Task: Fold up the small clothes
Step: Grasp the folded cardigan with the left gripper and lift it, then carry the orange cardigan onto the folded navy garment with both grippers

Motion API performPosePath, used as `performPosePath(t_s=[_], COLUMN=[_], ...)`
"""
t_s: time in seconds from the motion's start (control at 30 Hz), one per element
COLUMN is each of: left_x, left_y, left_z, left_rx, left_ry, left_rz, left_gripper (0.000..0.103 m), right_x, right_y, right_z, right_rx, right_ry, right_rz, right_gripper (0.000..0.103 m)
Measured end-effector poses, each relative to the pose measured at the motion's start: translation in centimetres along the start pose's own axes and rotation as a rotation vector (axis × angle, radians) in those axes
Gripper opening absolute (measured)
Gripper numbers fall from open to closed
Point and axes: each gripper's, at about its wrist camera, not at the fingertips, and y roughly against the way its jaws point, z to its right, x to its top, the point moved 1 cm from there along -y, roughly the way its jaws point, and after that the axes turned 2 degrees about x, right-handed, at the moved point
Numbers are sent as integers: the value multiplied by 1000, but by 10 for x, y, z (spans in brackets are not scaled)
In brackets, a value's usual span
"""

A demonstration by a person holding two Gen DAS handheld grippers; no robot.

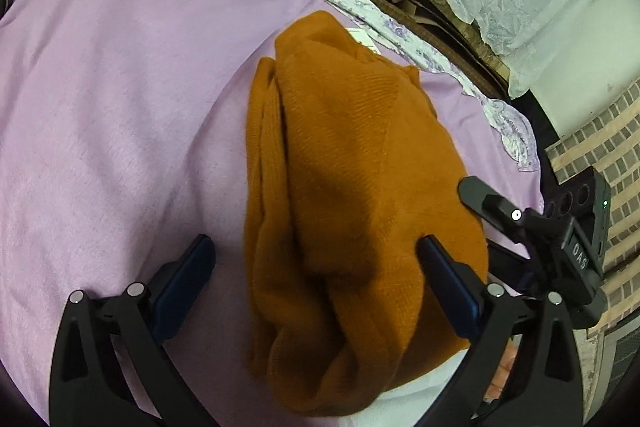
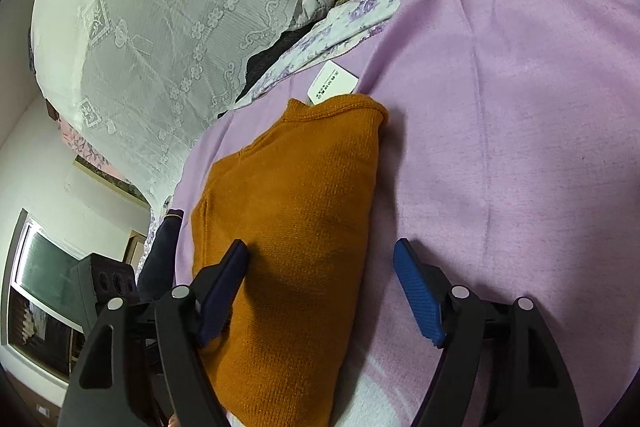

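Observation:
An orange knit garment (image 1: 352,195) lies folded into a long bundle on the pink blanket (image 1: 120,87). My left gripper (image 1: 316,251) is open, its fingers on either side of the bundle's near end, just above it. In the right wrist view the same garment (image 2: 292,235) lies flat with a white tag (image 2: 333,83) at its far end. My right gripper (image 2: 320,255) is open over the garment's right edge, one finger above the knit and the other above the blanket. The right gripper's finger also shows in the left wrist view (image 1: 484,201), beside the bundle.
A floral-edged sheet (image 1: 400,27) borders the blanket (image 2: 520,107). Behind it a white lace cloth (image 2: 180,7) covers stacked bedding. A brick-pattern floor (image 1: 600,147) lies beyond the bed edge, and a window (image 2: 40,287) and dark furniture stand at the left.

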Motion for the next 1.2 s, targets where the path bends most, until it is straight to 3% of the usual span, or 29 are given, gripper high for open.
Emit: performPosePath(t_s=[0.23,0.37,0.47,0.6,0.73,0.87,1.2], left_x=[8,11,17,16,12,7,-10], left_y=[-4,-6,-11,-12,-10,4,41], left_z=[2,-9,-20,-13,-15,-6,10], left_rx=[-192,-214,-257,-244,-253,-205,-130], left_ry=[41,94,164,129,154,97,19], left_rz=[-26,-34,-38,-34,-31,33,110], left_gripper=[96,81,79,74,51,39,37], right_x=[1,0,1,2,0,0,-7], right_y=[-6,-8,-10,-15,-14,-10,10], right_z=[0,-1,0,0,-4,-10,-33], right_rx=[1,16,39,39,22,21,60], right_ry=[6,9,-7,-4,25,52,74], right_rz=[15,12,3,-1,16,27,54], right_gripper=[74,64,63,60,48,44,41])
